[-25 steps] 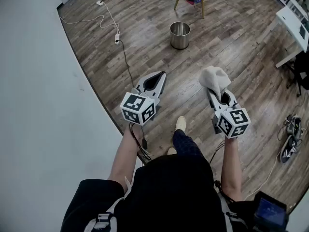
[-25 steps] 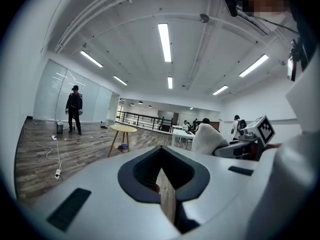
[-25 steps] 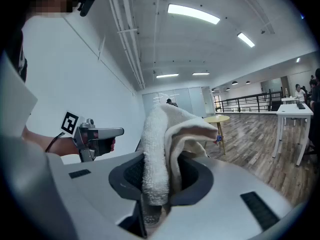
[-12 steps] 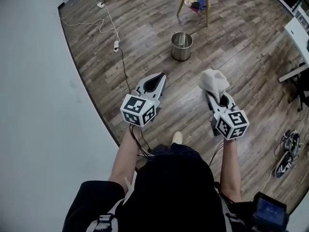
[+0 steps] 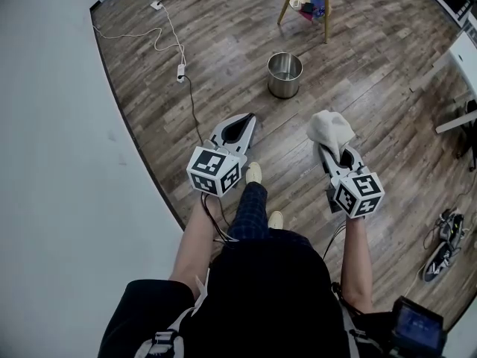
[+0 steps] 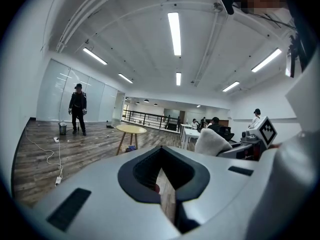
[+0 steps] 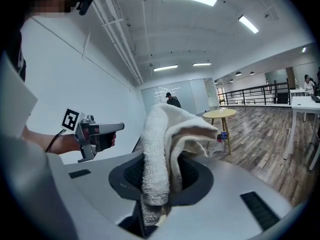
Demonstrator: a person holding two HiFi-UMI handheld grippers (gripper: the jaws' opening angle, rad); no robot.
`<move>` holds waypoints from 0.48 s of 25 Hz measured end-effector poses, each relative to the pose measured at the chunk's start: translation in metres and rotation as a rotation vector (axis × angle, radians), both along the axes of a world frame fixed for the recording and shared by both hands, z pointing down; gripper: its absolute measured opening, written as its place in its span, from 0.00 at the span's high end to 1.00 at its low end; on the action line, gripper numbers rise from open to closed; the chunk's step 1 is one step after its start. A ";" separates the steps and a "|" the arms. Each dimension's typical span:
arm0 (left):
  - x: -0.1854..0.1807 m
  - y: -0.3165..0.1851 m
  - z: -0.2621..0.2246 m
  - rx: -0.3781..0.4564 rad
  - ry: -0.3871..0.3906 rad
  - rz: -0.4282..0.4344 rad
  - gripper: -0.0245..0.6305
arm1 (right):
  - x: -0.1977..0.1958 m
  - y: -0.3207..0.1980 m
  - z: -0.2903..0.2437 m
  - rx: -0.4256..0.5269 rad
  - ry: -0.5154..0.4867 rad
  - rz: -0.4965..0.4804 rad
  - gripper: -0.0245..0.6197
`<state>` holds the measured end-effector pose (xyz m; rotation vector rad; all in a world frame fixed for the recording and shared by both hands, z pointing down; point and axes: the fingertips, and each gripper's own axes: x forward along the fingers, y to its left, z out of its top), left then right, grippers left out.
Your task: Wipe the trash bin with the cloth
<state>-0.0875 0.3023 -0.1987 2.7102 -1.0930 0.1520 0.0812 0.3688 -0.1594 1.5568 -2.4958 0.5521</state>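
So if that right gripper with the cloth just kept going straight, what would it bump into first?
Probably nothing nearby. The right gripper aims towards the trash bin, but it looks held about level above the floor, so it may pass over it; height is unclear.

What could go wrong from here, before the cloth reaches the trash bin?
1. A cable lies on the floor just left of the path to the trash bin; a trip is possible.
2. The bin stands free, and the left gripper is shut and empty, so wiping pressure might slide or tip it.
3. The right gripper pinches only the lower folds of the cloth; the bunched rest may pull loose.
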 end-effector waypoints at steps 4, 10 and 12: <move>-0.001 -0.041 0.004 -0.004 0.001 0.015 0.96 | 0.000 -0.038 0.004 -0.010 0.013 0.014 0.83; -0.015 -0.132 0.012 0.005 -0.025 0.059 0.96 | -0.021 -0.121 0.004 0.001 0.008 0.045 0.83; -0.019 -0.164 0.019 -0.006 -0.037 0.077 0.96 | -0.028 -0.155 0.011 -0.017 0.014 0.052 0.83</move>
